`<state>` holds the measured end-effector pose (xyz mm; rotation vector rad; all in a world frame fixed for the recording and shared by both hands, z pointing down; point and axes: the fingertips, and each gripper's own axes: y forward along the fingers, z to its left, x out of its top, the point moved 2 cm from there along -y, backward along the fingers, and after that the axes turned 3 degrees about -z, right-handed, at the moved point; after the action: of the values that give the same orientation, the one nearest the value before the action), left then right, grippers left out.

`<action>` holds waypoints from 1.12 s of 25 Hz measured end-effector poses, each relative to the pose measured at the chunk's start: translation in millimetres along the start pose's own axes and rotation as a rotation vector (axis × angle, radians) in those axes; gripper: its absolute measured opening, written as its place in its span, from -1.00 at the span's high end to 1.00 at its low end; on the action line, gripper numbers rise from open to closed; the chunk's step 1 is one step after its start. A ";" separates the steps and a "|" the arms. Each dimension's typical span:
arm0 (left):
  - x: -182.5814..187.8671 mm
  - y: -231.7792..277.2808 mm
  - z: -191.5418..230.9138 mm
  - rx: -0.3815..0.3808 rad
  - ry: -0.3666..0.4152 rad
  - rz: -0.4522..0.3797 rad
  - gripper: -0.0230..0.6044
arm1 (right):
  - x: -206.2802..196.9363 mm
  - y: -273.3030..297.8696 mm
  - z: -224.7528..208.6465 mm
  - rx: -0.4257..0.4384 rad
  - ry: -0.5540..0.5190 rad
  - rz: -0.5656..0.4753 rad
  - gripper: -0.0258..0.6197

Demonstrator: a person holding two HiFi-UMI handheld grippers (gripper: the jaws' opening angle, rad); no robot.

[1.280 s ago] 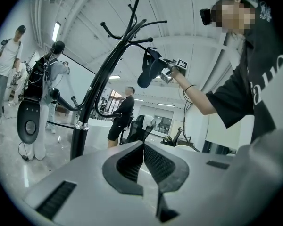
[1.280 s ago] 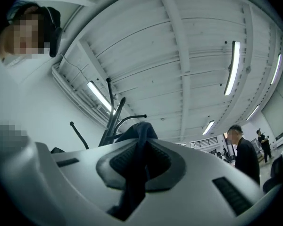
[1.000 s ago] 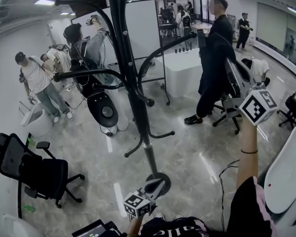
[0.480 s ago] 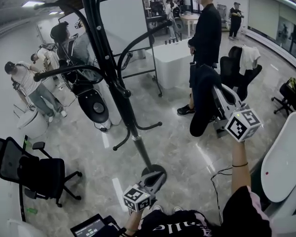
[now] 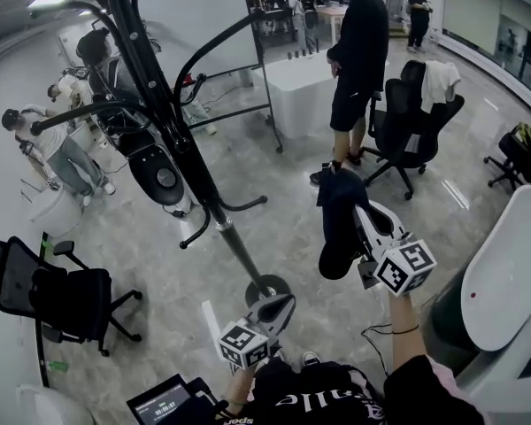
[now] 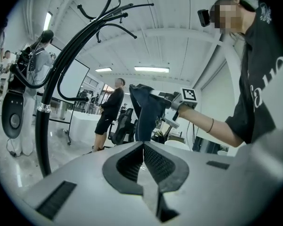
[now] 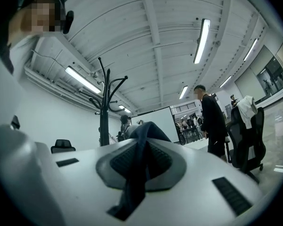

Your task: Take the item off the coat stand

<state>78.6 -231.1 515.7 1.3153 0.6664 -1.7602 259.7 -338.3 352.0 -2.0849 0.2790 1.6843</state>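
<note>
Beside coat stand (image 5: 164, 118) | right claw (image 7: 140, 150): clamped on dark garment (image 5: 336, 233) | left claw (image 6: 143, 149): closed, empty

Open floor (image 5: 283, 184) between coat stand (image 5: 173, 140) and office chair (image 5: 403, 122)

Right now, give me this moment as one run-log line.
right gripper: shut on dark blue cloth garment | garment: clear of black metal coat stand | left gripper: shut, empty
</note>
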 end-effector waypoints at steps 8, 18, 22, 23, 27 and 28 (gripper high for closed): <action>-11.0 10.9 -19.8 -0.071 0.001 0.012 0.91 | -58.7 -52.1 28.9 -0.031 0.102 0.068 0.80; -13.2 -82.5 -12.5 -0.199 0.011 0.049 0.91 | -120.5 -103.1 131.0 -0.210 0.179 0.079 0.80; -23.4 -140.8 -4.1 -0.243 0.012 0.080 0.91 | -136.2 -117.4 181.7 -0.285 0.197 0.055 0.80; -26.1 -152.8 -2.1 -0.249 0.008 0.088 0.91 | -139.0 -121.4 193.6 -0.298 0.199 0.052 0.80; -35.3 -188.8 -3.0 -0.278 -0.006 0.083 0.91 | -151.2 -147.0 234.4 -0.349 0.192 0.071 0.80; -37.6 -196.0 -6.9 -0.293 -0.013 0.084 0.91 | -153.4 -154.8 244.0 -0.361 0.189 0.079 0.80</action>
<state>-80.1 -111.8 537.6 1.1134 0.8149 -1.5359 75.4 -108.2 493.9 -2.5340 0.1219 1.6840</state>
